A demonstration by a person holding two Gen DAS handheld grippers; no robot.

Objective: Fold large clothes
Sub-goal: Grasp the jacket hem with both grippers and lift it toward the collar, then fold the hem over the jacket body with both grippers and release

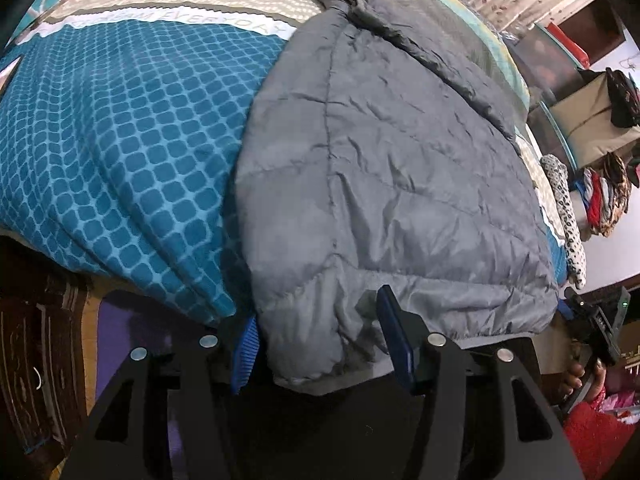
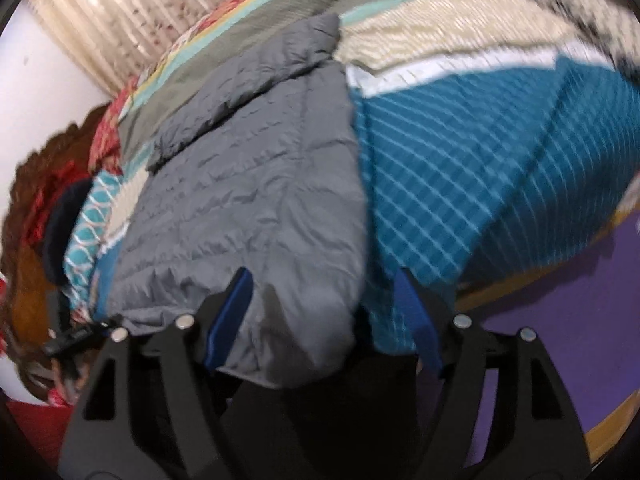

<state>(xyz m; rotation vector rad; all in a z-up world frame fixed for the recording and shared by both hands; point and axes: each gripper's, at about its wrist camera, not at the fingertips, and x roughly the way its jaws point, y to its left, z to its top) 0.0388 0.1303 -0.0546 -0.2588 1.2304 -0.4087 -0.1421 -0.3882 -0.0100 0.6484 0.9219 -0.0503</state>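
Garment: grey quilted puffer jacket [image 1: 392,168], lying lengthwise on the bed with its hem drooping over the near edge; it looks narrowed already, one long flap or sleeve laid along its far side.
Bed cover: teal fleece blanket with a rounded-square pattern [image 1: 120,132], lying under the jacket and spilling over the same edge.
Left gripper [image 1: 320,344]: jaws spread, one blue pad on each side of the hem's near corner; the fabric sits between them but is not yet pinched.
Right gripper [image 2: 324,320]: jaws also apart, straddling the hem's other corner; its outer finger lies against the teal blanket rather than the jacket.
Stage (judgement): both tongs seem lined up to grasp the hem for a fold toward the collar.
Risk, blanket: closing the right tongs as they stand could catch the blanket with the jacket, dragging the cover along.
Risk, slip: the nylon shell looks slick and puffy, so a shallow bite on the hanging edge may pull free mid-lift.
Risk, skew: uneven grips on the two corners would leave the fold crooked.
Caveat: right view is blurred, so exact contact there is uncertain.
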